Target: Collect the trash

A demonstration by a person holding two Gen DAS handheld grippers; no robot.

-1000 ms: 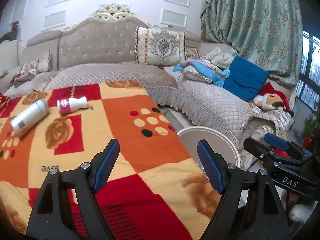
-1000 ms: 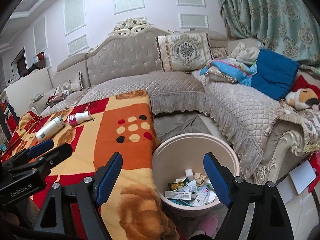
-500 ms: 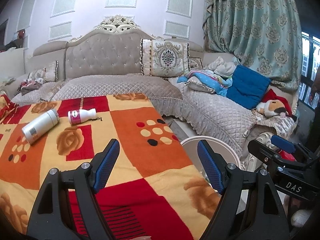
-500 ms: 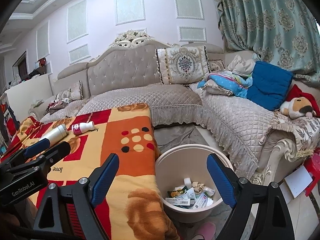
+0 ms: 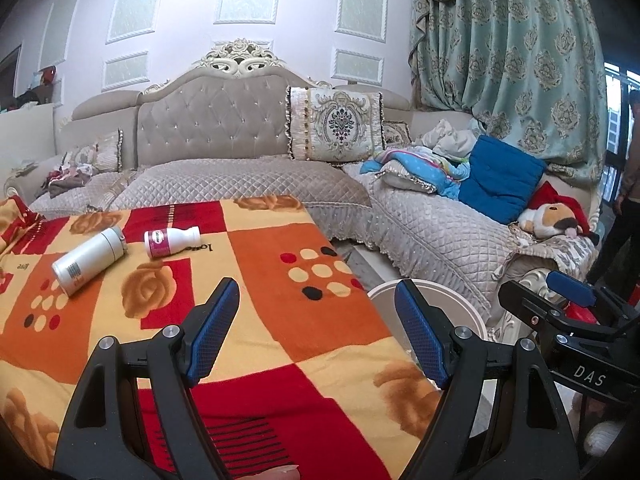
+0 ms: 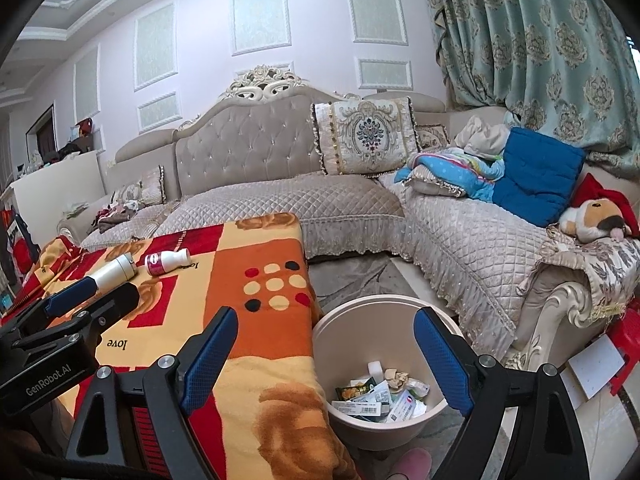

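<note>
The patterned blanket (image 5: 280, 280) lies flat and bare across most of its near half, with only a white thermos (image 5: 88, 256) and a pink-labelled bottle (image 5: 170, 242) lying on their sides near each other toward the far left. Just past the blanket's right edge, the beige bin (image 6: 348, 324) stands on the floor with its mouth uncovered and scraps low inside. The quilted sofa (image 6: 460, 236) closes in behind and to the right of it.
</note>
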